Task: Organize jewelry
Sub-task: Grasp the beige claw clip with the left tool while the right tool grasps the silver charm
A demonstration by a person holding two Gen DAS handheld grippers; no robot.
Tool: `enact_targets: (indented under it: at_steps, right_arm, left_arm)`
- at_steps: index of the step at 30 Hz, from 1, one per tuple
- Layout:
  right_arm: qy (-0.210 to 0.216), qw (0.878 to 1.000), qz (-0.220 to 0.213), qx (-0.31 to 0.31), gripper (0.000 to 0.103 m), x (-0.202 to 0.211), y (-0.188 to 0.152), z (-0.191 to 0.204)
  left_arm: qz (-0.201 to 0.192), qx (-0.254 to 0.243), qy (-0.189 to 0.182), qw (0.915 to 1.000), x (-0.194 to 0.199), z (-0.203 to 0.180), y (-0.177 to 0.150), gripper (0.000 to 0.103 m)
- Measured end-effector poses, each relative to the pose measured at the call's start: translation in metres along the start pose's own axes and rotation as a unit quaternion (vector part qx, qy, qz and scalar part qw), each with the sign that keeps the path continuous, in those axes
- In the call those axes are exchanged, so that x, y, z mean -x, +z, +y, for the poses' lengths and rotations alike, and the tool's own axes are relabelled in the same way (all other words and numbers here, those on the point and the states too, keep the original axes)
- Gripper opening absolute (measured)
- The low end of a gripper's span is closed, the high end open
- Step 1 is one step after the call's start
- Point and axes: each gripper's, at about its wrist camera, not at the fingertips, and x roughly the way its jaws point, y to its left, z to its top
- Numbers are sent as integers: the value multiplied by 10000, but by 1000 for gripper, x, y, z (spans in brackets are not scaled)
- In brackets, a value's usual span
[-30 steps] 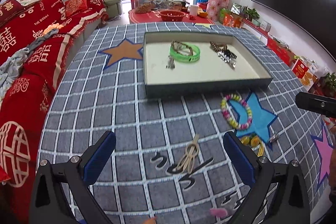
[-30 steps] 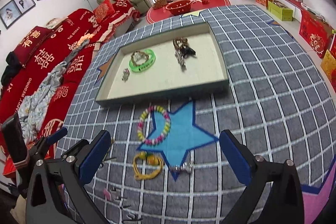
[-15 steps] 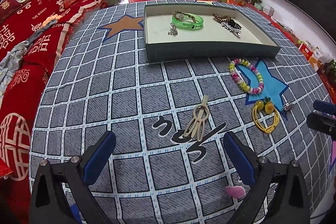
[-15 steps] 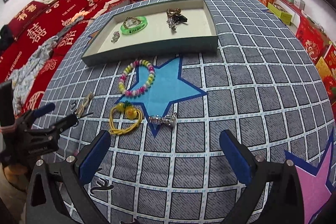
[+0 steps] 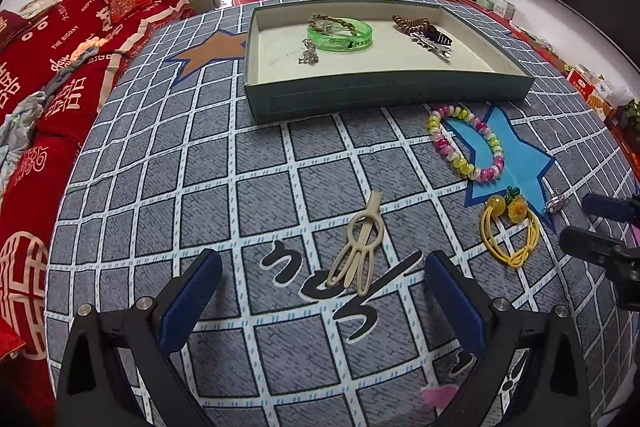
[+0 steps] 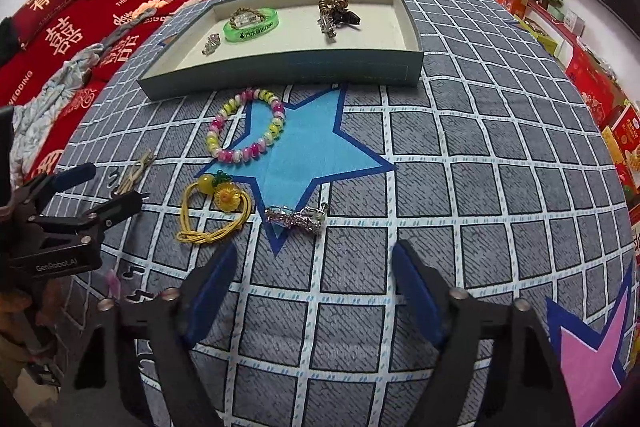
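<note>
A shallow box tray (image 5: 384, 95) (image 6: 288, 71) holds a green bangle (image 5: 340, 37) (image 6: 251, 25), a small silver piece (image 5: 308, 53) and dark hair clips (image 5: 424, 31) (image 6: 336, 13). On the cloth lie a beige hair clip (image 5: 360, 247) (image 6: 134, 173), a bead bracelet (image 5: 466, 143) (image 6: 248, 125), a yellow hair tie (image 5: 506, 231) (image 6: 216, 213) and a silver clip (image 6: 296, 217) (image 5: 558, 203). My left gripper (image 5: 324, 291) is open just short of the beige clip. My right gripper (image 6: 314, 279) is open just short of the silver clip.
The table carries a grey checked cloth with stars (image 6: 320, 147). A red sofa (image 5: 48, 75) runs along the left. The left gripper also shows in the right wrist view (image 6: 76, 195); the right one shows in the left wrist view (image 5: 600, 227). A pink piece (image 5: 438, 397) lies near the front edge.
Both grippers have come lower and closer to the cloth, the left toward the beige clip, the right toward the silver clip. Both stay open.
</note>
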Motion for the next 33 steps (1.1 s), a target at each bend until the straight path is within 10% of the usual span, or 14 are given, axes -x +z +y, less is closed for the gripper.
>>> enact_targets:
  at_steps: [11,18,31,33]
  right_arm:
    - [-318,9984,-153,439,57,-10,11,16]
    - [-363,9979,-196,508,33,-7,10,20]
    - [1,9997,-256,-41,33,7,6,4]
    - [69,9995,-278,-92,19,11,7,2]
  left_arm:
    - [-44,-90,-203,9997,-4,-11,8,81]
    - [-83,-375,-399,9985,2,-25,6,32]
    - [-164,-145,-619,9978,17,-17,2,33]
    - [-230,-154,-639,9976,23,-17,3,33]
